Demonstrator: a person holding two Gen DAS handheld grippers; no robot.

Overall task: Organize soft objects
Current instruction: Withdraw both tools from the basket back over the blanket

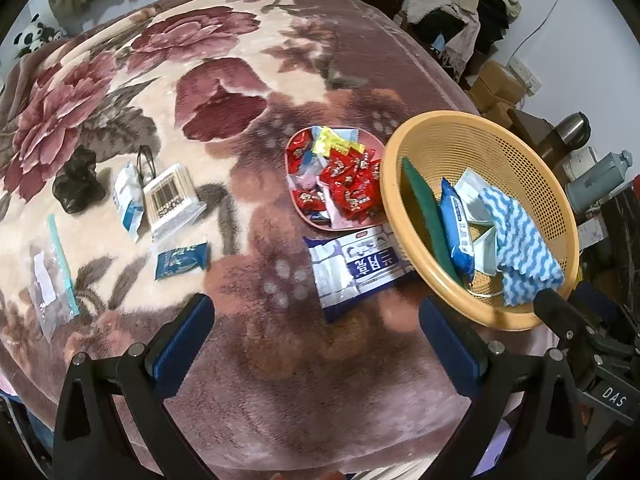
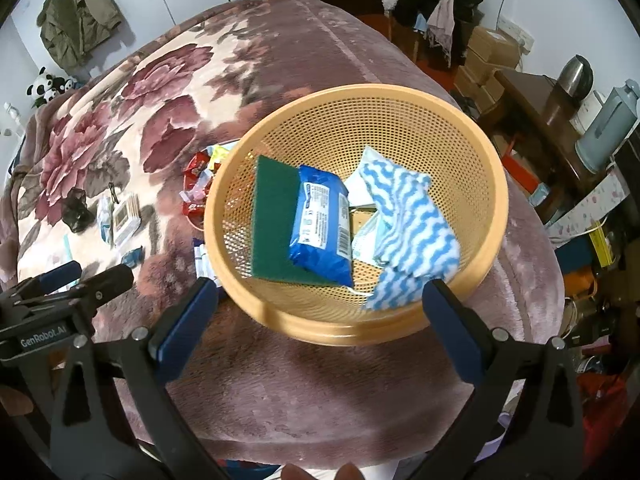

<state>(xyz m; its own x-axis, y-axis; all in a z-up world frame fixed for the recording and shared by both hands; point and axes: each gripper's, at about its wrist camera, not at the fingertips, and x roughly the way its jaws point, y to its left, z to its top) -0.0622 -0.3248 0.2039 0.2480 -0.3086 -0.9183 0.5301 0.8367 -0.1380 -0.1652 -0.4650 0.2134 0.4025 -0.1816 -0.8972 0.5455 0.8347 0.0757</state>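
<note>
Plush, mauve-and-cream floral blanket [image 1: 160, 92] covers the surface we work over, and on it sits a round tan perforated plastic basket [image 2: 352, 120] holding the soft things. Inside we see a flat dark-green scouring pad [image 2: 274, 216], a blue plastic pack of wipes [image 2: 322, 228] lying half on the pad, a blue-and-white wavy-striped cloth [image 2: 412, 232] and pale folded face masks [image 2: 366, 240] beneath it. The wipes pack runs lengthwise from the far side toward us, with a barcode on its near right edge; its small print is too fine to read. The cloth trails toward the near rim.

Our left gripper [image 1: 316, 344] and right gripper [image 2: 320, 320] both stand spread wide with nothing between their blue-padded fingers [image 2: 184, 324]. The right one hovers just before the basket's near rim; the left one hangs over bare blanket.

Only the left wrist view shows clearly the white-and-blue flat packet with large printed characters [image 1: 356, 268], lying just beside the basket with its long axis slanting away to the right, and the pink plate of red candy wrappers [image 1: 336, 176] behind it. Farther left lie a clear box of cotton swabs with a barcode [image 1: 172, 200], a small dark-blue sachet [image 1: 182, 260] and a clear zip bag [image 1: 52, 276].

The right wrist view alone reads "GenRobot.AI" on the left gripper's body; the left view reads "DAS" on the right one's.
</note>
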